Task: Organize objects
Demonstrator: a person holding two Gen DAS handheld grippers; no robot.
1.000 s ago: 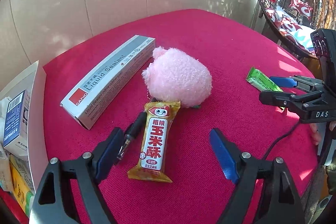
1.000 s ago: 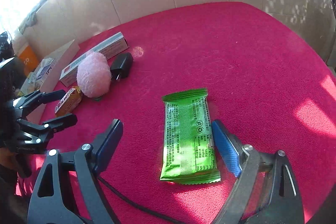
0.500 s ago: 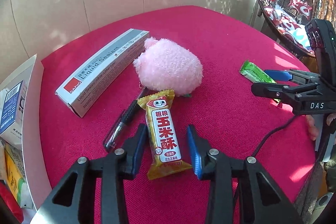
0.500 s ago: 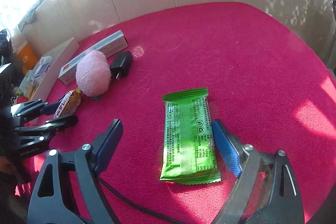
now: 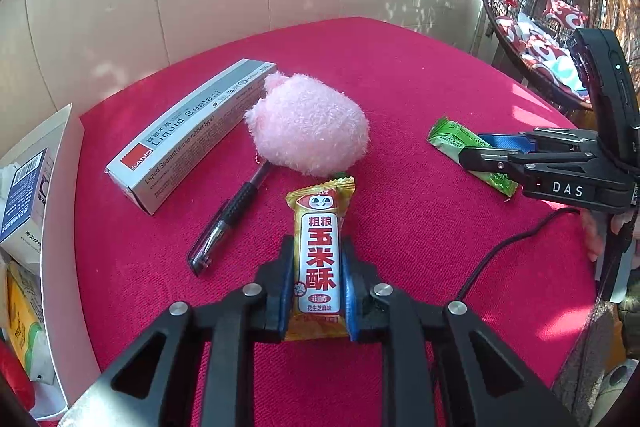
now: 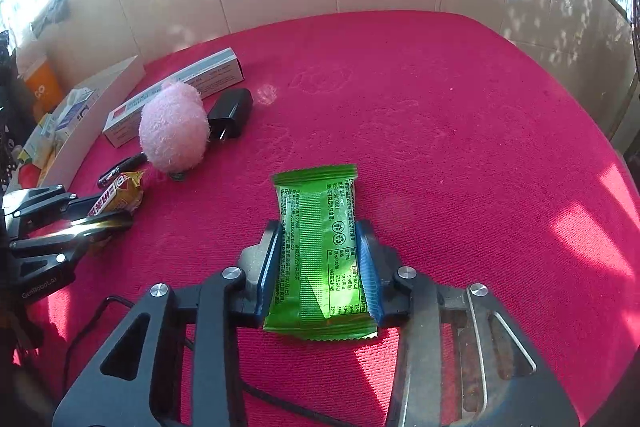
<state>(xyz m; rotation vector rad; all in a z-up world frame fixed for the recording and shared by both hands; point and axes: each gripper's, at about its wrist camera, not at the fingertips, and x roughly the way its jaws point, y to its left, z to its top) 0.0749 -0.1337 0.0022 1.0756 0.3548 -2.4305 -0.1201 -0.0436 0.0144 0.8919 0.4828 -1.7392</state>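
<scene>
A yellow corn snack bar (image 5: 320, 211) lies lengthwise on the red tablecloth (image 5: 400, 75). My left gripper (image 5: 317, 247) has its jaws closing, blue pads pressed on both sides of the bar's near half. From the right wrist view, this gripper (image 6: 100, 211) and the bar (image 6: 120, 193) sit at the far left. A green snack packet (image 6: 316, 195) lies between the blue pads of my right gripper (image 6: 319, 227), whose jaws are closing and touch both long edges. The left wrist view has the right gripper (image 5: 476, 147) over that packet (image 5: 448, 135).
A pink plush toy (image 5: 308, 131), a grey Liquid Sealant box (image 5: 188, 131) and a black pen (image 5: 228, 223) lie behind the yellow bar. A black charger plug (image 6: 232, 111) rests beside the plush. A white open box (image 5: 56, 227) of cartons stands at the left edge. A wicker chair (image 5: 540, 7) hangs far right.
Both grippers went from wide open to closed onto their packets: the left first, around the yellow bar, then the right on the green packet. The left gripper crept slightly forward.
</scene>
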